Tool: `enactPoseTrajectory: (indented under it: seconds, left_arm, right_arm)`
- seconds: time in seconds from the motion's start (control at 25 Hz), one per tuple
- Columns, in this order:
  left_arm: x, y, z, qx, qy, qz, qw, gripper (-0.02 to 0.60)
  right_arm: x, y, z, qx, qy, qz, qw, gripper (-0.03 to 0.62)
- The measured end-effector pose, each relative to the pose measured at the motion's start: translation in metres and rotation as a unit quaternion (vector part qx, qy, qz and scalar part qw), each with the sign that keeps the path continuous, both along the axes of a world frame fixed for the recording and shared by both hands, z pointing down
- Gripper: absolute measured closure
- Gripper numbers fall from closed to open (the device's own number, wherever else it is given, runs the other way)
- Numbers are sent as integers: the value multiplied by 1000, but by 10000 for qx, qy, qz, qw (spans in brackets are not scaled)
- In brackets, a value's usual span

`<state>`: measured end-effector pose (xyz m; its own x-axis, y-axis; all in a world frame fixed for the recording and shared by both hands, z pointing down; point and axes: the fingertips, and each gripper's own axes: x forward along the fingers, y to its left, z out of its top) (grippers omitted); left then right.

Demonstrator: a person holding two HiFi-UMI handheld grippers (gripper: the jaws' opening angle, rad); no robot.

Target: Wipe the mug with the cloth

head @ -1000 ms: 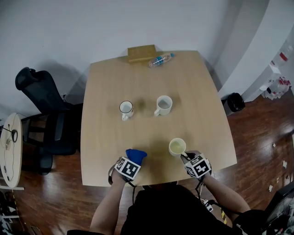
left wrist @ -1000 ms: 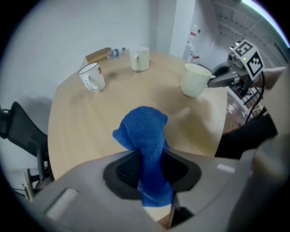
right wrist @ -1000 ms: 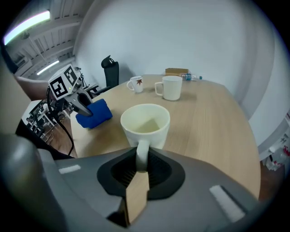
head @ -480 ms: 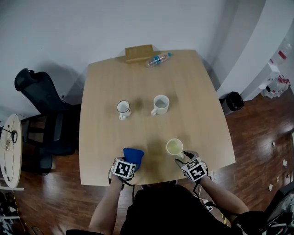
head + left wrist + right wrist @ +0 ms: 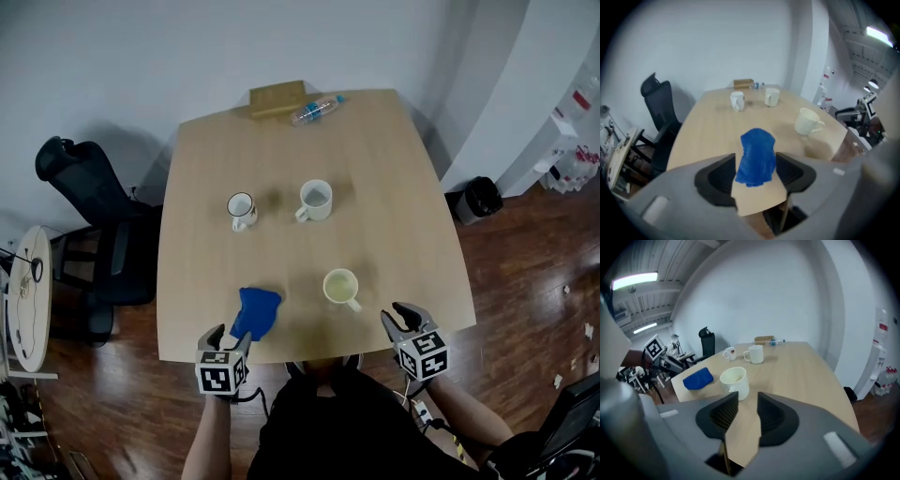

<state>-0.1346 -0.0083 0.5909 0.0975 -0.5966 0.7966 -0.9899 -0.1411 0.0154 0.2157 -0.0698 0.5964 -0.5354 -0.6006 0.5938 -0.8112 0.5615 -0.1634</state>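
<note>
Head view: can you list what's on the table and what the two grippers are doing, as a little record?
Table: light wood
Cloth: blue, crumpled, lying near the front edge
Nearest mug: cream, upright, right of cloth, not touching it
Mid-table: small mug, larger mug
Far edge: bottle, wooden block
Left gripper: open, jaws just been opening, pads off the cloth
Right gripper: open, jaws just been closing, nothing between them
</note>
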Motion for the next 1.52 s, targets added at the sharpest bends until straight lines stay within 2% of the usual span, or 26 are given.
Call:
enactPoseTrajectory:
  seconds: [0.08, 0.12, 0.16, 0.32, 0.48, 0.56, 0.64, 0.8, 0.92, 1.24, 1.36, 1.52]
  left_arm:
    - [12, 5, -39, 845, -137, -131, 9962, 423]
    - [22, 9, -56, 1201, -120, -83, 9926, 487]
    - [36, 14, -70, 1481, -47, 32, 9889, 522]
    - [85, 31, -111, 2239, 479, 545, 9719, 554]
    - [120, 72, -145, 2768, 1155, 1101, 9476, 557]
    - [125, 105, -150, 2942, 1265, 1408, 9368, 557]
    - [121, 139, -145, 3026, 1245, 1603, 9313, 557]
    - [109, 205, -133, 2764, 1471, 1580, 9365, 557]
    - [101, 236, -137, 2665, 1588, 1543, 9381, 557]
    - [109, 262, -151, 2738, 1472, 1267, 9420, 557]
    - [122, 266, -149, 2756, 1365, 1255, 9432, 557]
    - [137, 274, -154, 2653, 1283, 1256, 9473, 558]
  right_arm:
    - [9, -6, -24, 200, -427, 237, 9986, 555]
    - [11, -8, -37, 301, -616, 329, 9971, 563]
    - [11, -8, -50, 398, -785, 396, 9953, 566]
    - [-5, 20, -106, 772, -1211, 355, 9890, 566]
    - [-26, 82, -140, 1201, -1172, 284, 9854, 566]
    - [-36, 115, -148, 1366, -1075, 349, 9842, 566]
    - [-46, 143, -152, 1457, -1000, 441, 9833, 566]
    - [-66, 196, -170, 1524, -1020, 475, 9819, 566]
    - [-74, 224, -190, 1718, -1082, 411, 9783, 566]
    - [-87, 272, -179, 1638, -1278, 81, 9782, 566]
    - [-75, 279, -187, 1945, -1178, 3, 9738, 566]
    - [-51, 287, -175, 1719, -1272, 120, 9768, 566]
